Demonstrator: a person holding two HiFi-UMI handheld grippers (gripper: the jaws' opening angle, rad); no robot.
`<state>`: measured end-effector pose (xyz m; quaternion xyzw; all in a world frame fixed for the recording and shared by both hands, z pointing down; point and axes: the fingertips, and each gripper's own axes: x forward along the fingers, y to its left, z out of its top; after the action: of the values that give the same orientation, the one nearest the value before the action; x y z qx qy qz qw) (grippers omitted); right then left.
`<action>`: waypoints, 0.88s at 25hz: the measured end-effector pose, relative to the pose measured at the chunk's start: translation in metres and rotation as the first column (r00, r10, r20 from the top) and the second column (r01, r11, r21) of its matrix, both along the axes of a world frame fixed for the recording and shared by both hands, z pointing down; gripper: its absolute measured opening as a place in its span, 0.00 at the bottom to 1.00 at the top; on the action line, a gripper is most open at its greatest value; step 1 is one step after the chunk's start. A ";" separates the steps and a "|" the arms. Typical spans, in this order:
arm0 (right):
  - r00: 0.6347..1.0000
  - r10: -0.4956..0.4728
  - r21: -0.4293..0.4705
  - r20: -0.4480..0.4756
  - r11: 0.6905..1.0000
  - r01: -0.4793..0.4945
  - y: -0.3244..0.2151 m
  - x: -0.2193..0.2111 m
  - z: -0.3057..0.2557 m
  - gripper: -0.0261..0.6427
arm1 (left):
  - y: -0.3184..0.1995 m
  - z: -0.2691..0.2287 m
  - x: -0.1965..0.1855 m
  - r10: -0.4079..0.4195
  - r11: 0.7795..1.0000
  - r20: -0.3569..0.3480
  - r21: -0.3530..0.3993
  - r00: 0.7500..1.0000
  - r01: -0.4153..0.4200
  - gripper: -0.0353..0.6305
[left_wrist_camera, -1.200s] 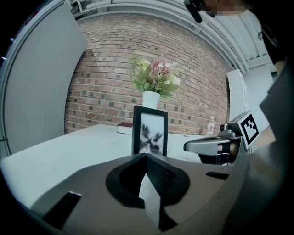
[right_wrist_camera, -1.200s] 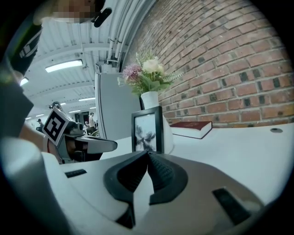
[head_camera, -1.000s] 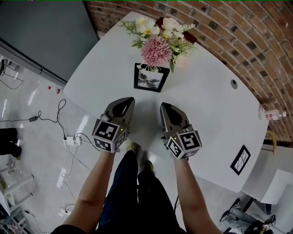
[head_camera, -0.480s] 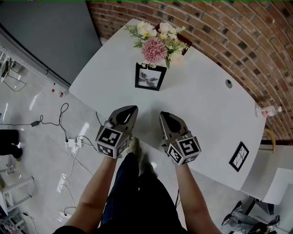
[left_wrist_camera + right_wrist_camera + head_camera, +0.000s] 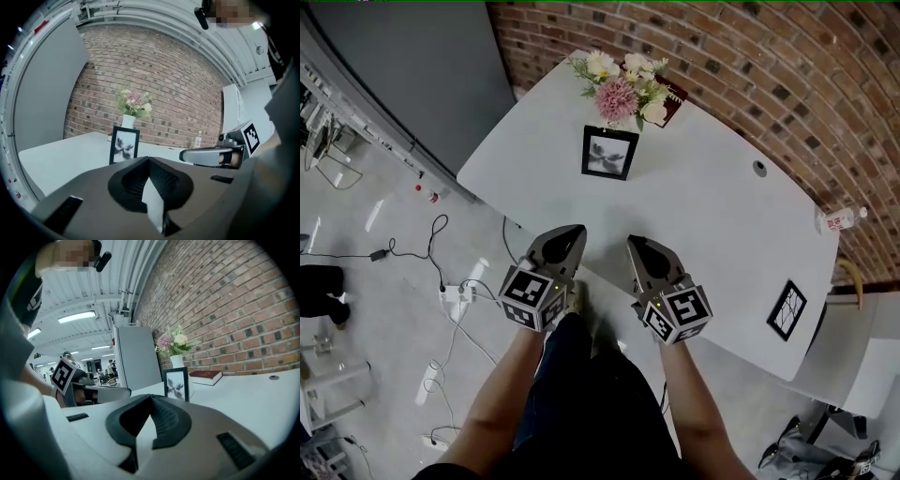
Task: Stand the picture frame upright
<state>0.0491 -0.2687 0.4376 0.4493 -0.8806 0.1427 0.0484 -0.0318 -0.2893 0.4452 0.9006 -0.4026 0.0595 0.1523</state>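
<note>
Standing picture frame point(image 5: 609, 153) lies well beyond left claw point(image 5: 573, 232), right claw point(image 5: 636, 243).

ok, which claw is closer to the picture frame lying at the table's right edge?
Right. The right claw sits to the left of that picture frame, with bare table between them. The left claw is further left still, on the right claw's far side.

Bright, even light; gripper views curve at edges.

Grey tapered left tongs point(image 5: 577, 229) and right tongs point(image 5: 632, 241), black-and-white marker cubes point(image 5: 531, 298), dark trousers point(image 5: 581, 375).
</note>
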 end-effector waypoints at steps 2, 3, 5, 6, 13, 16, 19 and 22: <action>1.000 0.001 0.009 0.006 1.000 -0.001 0.010 -0.001 -0.008 0.05 | 0.009 -0.008 -0.003 -0.002 1.000 0.000 0.011 1.000 0.002 0.05; 1.000 0.003 0.014 0.008 1.000 -0.003 0.014 -0.001 -0.013 0.05 | 0.014 -0.012 -0.004 -0.003 1.000 0.001 0.019 1.000 0.003 0.05; 1.000 0.007 0.023 0.011 1.000 -0.007 0.023 0.000 -0.021 0.05 | 0.022 -0.021 -0.006 -0.002 0.999 0.003 0.034 1.000 0.002 0.05; 1.000 0.008 0.028 0.012 1.000 -0.009 0.027 0.001 -0.025 0.05 | 0.027 -0.026 -0.007 -0.003 0.999 0.003 0.040 1.000 0.003 0.05; 1.000 0.004 0.062 0.026 0.998 -0.005 0.060 0.004 -0.053 0.05 | 0.060 -0.056 -0.011 -0.011 0.997 0.003 0.080 1.000 0.010 0.05; 1.000 0.003 0.074 0.025 0.997 -0.005 0.072 0.002 -0.062 0.05 | 0.073 -0.065 -0.014 -0.012 0.996 0.000 0.088 1.000 0.012 0.05; 1.000 -0.004 0.094 0.017 0.996 0.002 0.084 -0.001 -0.073 0.05 | 0.086 -0.074 -0.016 -0.018 0.995 -0.005 0.099 1.000 0.018 0.05; 1.000 -0.015 0.113 0.011 0.993 0.013 0.094 -0.003 -0.083 0.05 | 0.098 -0.085 -0.016 -0.024 0.993 -0.015 0.117 1.000 0.026 0.05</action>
<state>0.0460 -0.1748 0.3548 0.4443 -0.8907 0.0948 0.0186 -0.0475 -0.1915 0.3601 0.9034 -0.4155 0.0278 0.1027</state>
